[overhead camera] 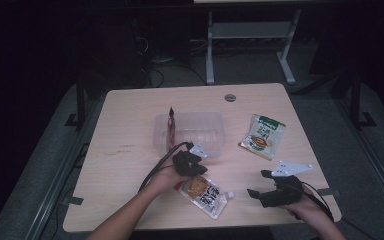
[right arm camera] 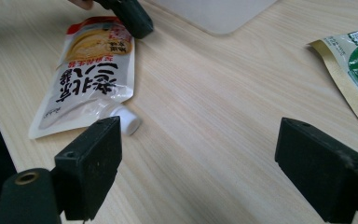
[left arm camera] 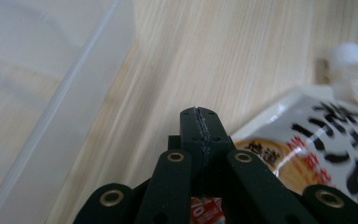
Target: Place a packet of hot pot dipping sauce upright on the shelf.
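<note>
Your left gripper (overhead camera: 189, 162) sits at the top edge of the spouted sauce pouch (overhead camera: 204, 194), which lies flat on the wooden surface (overhead camera: 130, 145) just in front of the clear plastic bin (overhead camera: 190, 131). In the left gripper view its fingers (left arm camera: 200, 128) are pressed together with no gap, and the pouch's orange-printed end runs under them; whether any film is actually caught between them you cannot tell from here.

Expect the pouch to be soft and floppy: a glossy laminate bag, probably filled with paste or liquid, so it will sag and swing from whichever end you lift, and the slick film may slide out of a shallow bite. The flat sealed seam at the end opposite the white cap (right arm camera: 125, 119) is likely the best hold, being thin, stiff and free of contents. The cap and neck are rigid too, but round and small.

Your right gripper (overhead camera: 268, 189) rests near the surface's front right, fingers (right arm camera: 89, 161) wide apart and holding nothing, aimed toward the cap. A green-and-white snack packet (overhead camera: 262, 136) lies to the right of the bin, well apart from the pouch.
</note>
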`<state>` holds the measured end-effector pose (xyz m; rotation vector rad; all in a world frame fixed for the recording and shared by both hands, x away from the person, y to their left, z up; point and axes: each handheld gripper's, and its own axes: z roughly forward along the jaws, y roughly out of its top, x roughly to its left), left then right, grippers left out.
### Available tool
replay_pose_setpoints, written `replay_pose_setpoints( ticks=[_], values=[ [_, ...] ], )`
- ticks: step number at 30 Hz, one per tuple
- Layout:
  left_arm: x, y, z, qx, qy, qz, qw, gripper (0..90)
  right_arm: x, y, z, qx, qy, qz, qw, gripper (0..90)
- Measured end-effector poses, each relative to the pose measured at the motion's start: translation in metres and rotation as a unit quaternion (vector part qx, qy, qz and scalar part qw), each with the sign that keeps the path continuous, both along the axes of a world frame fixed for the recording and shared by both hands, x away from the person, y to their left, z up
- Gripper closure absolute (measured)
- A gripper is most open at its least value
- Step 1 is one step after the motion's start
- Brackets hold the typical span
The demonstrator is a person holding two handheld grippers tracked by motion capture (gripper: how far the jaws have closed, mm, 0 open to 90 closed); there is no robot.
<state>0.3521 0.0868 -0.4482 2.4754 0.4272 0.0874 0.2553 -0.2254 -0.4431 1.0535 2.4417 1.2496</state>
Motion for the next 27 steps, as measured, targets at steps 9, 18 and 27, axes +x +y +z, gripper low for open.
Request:
replay_pose_setpoints(
  ticks=[9, 18, 27],
  values=[
    [-0.011, 0.037, 0.001, 0.001, 0.01, 0.022, 0.9997, 89.8, 0.001, 0.001, -0.001, -0.003, 0.0, -0.001, 1.0, 14.5],
    [-0.022, 0.052, 0.002, 0.005, 0.011, 0.026, 0.9996, 89.8, 0.001, 0.001, -0.001, -0.002, 0.002, -0.003, 1.0, 14.5],
    [-0.039, 0.061, 0.001, 0.004, 0.031, 0.024, 0.9992, 89.7, 0.001, 0.0, -0.001, -0.001, 0.001, -0.003, 1.0, 14.5]
  ],
)
